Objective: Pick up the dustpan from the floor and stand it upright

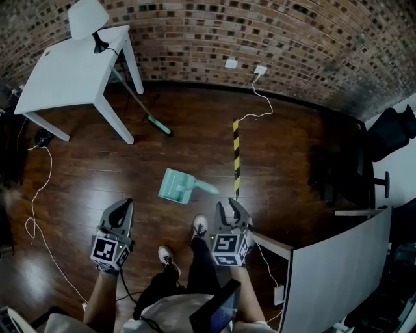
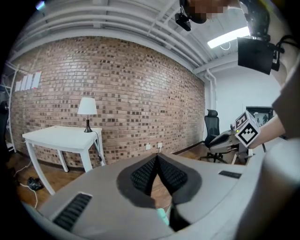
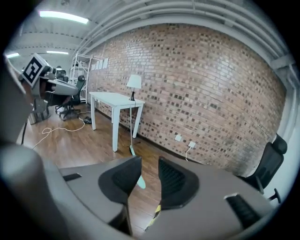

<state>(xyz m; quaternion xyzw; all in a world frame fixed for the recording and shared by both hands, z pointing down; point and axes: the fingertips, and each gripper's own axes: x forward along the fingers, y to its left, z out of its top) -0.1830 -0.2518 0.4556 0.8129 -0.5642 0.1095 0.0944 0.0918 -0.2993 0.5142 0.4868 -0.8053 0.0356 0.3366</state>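
Note:
The teal dustpan (image 1: 177, 185) lies flat on the wooden floor, its handle (image 1: 208, 188) pointing right. Both grippers hang above the floor on the near side of it, touching nothing. My left gripper (image 1: 123, 205) is below and left of the pan; in the left gripper view its jaws (image 2: 157, 159) meet at the tips, with nothing held. A sliver of teal (image 2: 162, 216) shows low in the gap behind them. My right gripper (image 1: 232, 207) is just right of the handle's end, and its jaws (image 3: 149, 165) stand apart with only floor and a teal tip (image 3: 141, 182) between them.
A white table (image 1: 71, 71) with a lamp (image 1: 88, 19) stands at the back left, and a green broom (image 1: 140, 103) lies by its leg. A yellow-black tape strip (image 1: 236, 156) runs along the floor. A white cable (image 1: 39, 188) trails at the left. A desk (image 1: 338, 260) and office chair (image 1: 390, 130) are on the right.

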